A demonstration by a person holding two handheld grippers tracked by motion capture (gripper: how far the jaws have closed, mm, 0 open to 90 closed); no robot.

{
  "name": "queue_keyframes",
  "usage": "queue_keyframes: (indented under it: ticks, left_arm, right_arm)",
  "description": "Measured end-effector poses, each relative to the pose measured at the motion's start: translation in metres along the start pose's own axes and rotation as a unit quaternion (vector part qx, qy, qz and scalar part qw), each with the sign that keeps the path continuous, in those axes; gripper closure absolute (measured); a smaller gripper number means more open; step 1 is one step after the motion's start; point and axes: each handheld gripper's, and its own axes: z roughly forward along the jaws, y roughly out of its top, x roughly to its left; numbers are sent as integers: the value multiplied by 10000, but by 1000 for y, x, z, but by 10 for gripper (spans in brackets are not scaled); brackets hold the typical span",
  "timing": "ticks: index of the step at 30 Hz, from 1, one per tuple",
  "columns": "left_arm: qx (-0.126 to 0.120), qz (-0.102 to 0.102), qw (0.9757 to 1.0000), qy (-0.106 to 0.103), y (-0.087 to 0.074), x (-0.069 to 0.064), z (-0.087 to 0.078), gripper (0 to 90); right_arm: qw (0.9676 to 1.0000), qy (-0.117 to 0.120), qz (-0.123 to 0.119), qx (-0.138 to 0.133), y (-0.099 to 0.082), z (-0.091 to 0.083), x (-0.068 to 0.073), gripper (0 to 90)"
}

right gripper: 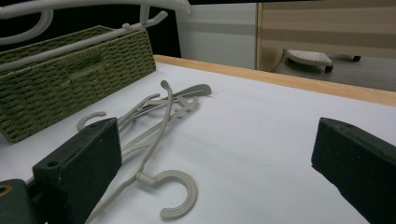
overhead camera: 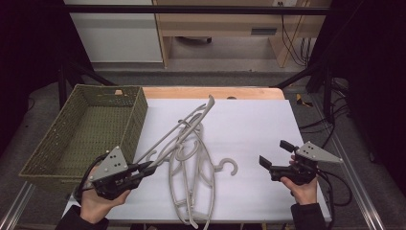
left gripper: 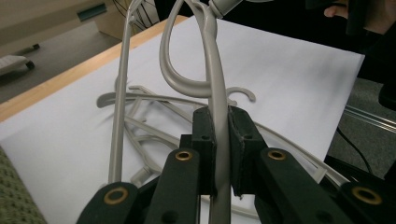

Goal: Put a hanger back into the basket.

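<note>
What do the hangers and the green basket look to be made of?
Hangers: probably moulded plastic, pale grey and matt, with smooth one-piece hooks and thin ribs. Green basket: woven fibre or paper cord, olive and matt, going by the regular braided texture; exact fibre unclear.

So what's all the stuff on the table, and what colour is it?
lifted hanger: one, pale grey, tilted up off the sheet, clamped at its lower end
hangers lying flat: a tangled pile, number unclear, pale grey, middle of the sheet
basket: one, woven green, left end of the table
white sheet: one, covering the tabletop
table: one, wooden edge at the back
left hand-held gripper: black, shut on the lifted hanger
right hand-held gripper: black, jaws open, holding nothing, right side
</note>
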Motion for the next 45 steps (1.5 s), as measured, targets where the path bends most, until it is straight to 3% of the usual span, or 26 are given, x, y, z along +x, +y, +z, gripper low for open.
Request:
queue_keyframes:
  ticks: [13, 21, 23, 24, 25, 31, 34, 45]
  left_arm:
    - [21, 37, 9996, 293, 36, 42, -19, 820]
    - [52, -76, 9987, 494, 44, 75, -33, 820]
    - [101, -163, 9979, 621, 43, 90, -37, 819]
    - [101, -163, 9979, 621, 43, 90, -37, 820]
    - [123, -215, 9974, 673, 42, 100, -39, 819]
    - [274, -209, 9962, 802, 36, 122, -47, 819]
    - [310, -300, 9949, 915, 28, 136, -55, 819]
    - [419, -493, 9918, 1101, -2, 162, -72, 819]
  right_arm:
    - [10000, 2, 25, -7, 0, -1, 0, 18]
    - [10000, -24, 2, 6, 0, -1, 0, 16]
    - [10000, -14, 7, 17, 0, -1, 0, 15]
    - [10000, -14, 7, 17, 0, -1, 0, 15]
    - [10000, -13, 3, 12, 0, 0, 0, 16]
    - [10000, -17, 12, 27, 0, 1, 0, 15]
    - [10000, -16, -4, 60, -1, 2, 0, 15]
    - [9999, -30, -12, 100, -2, 4, 1, 15]
